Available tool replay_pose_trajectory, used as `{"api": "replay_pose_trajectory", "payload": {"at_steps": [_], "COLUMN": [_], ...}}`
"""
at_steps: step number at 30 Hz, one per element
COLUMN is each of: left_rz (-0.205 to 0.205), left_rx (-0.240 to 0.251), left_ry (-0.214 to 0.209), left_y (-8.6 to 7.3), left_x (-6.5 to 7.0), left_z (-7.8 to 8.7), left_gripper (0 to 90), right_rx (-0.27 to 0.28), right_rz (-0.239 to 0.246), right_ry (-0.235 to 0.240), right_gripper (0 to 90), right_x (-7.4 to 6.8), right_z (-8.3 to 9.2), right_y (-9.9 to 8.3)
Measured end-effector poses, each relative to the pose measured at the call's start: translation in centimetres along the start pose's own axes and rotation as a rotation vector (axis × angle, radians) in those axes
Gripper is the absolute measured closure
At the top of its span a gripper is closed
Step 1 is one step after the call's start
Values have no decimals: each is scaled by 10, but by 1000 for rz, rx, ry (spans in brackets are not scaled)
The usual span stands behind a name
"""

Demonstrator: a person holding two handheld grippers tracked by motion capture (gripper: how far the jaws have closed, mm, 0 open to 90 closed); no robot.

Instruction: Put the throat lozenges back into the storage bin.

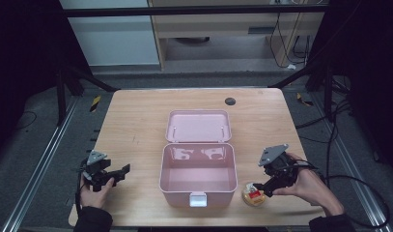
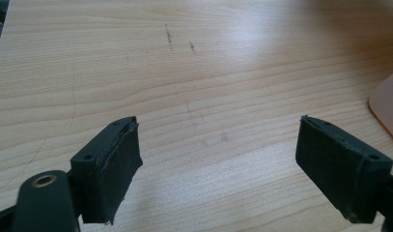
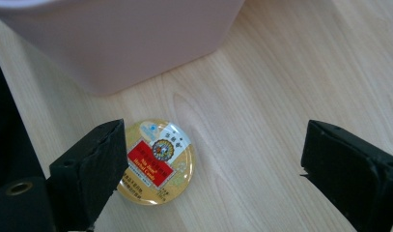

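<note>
right gripper [image 1: 259,185] low over tin [image 1: 254,196]

Table [image 1: 136,125]: I see pale wood grain, smooth, lightly scuffed.
Box [image 1: 198,191]: pink plastic, glossy.
Tin [image 3: 158,161]: shiny gold metal, printed label.
Pads [image 2: 120,169]: matt black rubber.

Pink plastic box [image 1: 198,174] sits open mid-table toward the near edge, lid [image 1: 198,125] laid flat behind it, white latch facing front, with a round gold tin [image 3: 156,161], red label up, flat just off its front-right corner.
</note>
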State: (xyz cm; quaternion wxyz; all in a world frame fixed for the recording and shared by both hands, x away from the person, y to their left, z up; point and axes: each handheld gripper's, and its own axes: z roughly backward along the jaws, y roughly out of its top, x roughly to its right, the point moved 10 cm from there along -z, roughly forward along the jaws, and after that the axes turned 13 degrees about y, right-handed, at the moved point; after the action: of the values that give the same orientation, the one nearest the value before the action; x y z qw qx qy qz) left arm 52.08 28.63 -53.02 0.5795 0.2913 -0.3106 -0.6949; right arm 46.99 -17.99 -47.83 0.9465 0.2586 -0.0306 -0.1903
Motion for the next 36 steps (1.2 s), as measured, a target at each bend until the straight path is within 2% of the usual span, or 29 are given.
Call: {"api": "replay_pose_trajectory", "payload": {"at_steps": [5, 7, 15, 21, 30, 36], "left_rz": [-5, -7, -17, -22, -26, -28], "left_rx": [1, 2, 0, 0, -3, -5], "left_ry": [-1, 0, -1, -2, -4, -5], "left_y": [0, 0, 0, 0, 0, -1], "left_x": [1, 1, 3, 3, 4, 4], "left_z": [0, 0, 0, 0, -1, -1], "left_gripper": [153, 153, 152, 152, 150, 149], "right_rx": [-25, -56, -102, -134, -148, -173], "right_rz": [20, 53, 74, 110, 103, 118], "right_ry": [19, 31, 72, 93, 122, 144], "right_gripper": [95, 94, 80, 78, 77, 74], "right_x": [-4, -7, -15, -20, -23, -25], "right_z": [-4, -8, -18, -22, -30, -39], "right_y": [-2, -5, -12, -15, -25, -30]}}
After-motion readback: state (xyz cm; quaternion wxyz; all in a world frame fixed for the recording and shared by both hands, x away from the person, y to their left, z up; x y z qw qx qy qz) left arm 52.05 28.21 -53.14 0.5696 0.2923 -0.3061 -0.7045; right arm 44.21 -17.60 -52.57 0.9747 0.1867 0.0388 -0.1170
